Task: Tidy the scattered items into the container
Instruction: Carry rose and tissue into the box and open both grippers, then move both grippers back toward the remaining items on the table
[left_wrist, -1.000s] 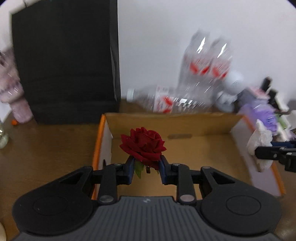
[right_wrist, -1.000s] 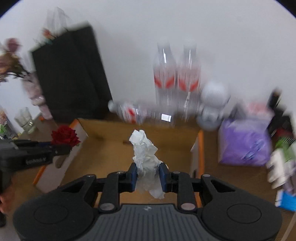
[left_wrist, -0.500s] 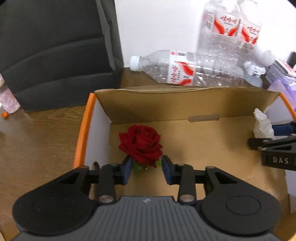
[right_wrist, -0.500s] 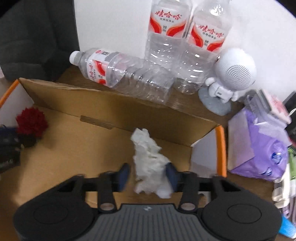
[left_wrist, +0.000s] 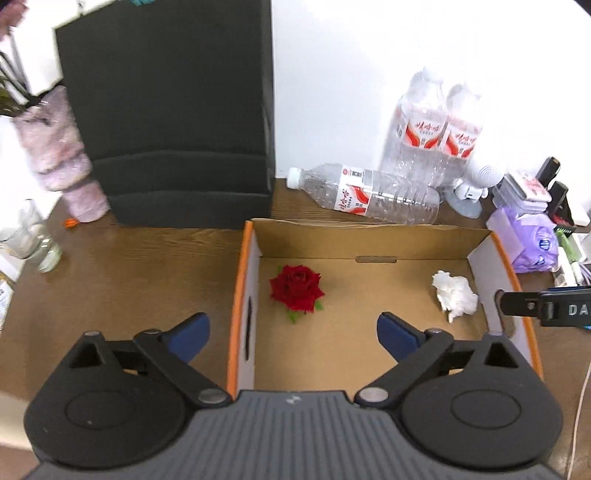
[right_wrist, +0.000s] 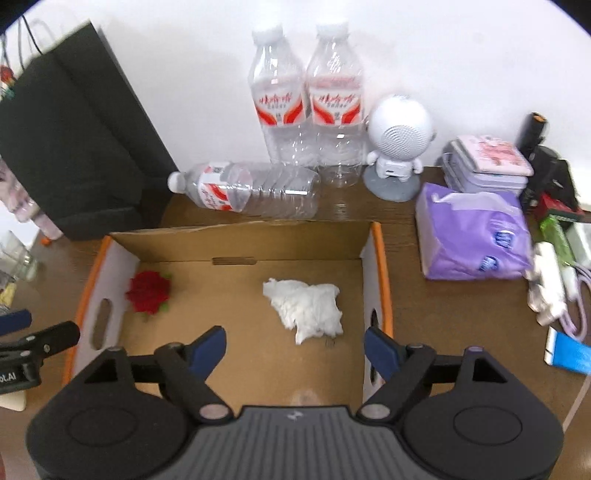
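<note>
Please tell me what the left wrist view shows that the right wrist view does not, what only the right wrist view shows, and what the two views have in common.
Only the left wrist view shows the whole pink wrapped bundle left of the black bag, with a glass jar nearby.

Only the right wrist view shows the blue card and the white cable bundle at the far right.

Both show the cardboard box holding the red rose and the crumpled tissue, three water bottles, the white speaker figure and the purple tissue pack. Both tongs are opening, with nothing between them.

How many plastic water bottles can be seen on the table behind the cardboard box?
3. Two upright bottles stand side by side against the wall. One lying bottle rests just behind the cardboard box. Others may be hidden outside the views.
</note>
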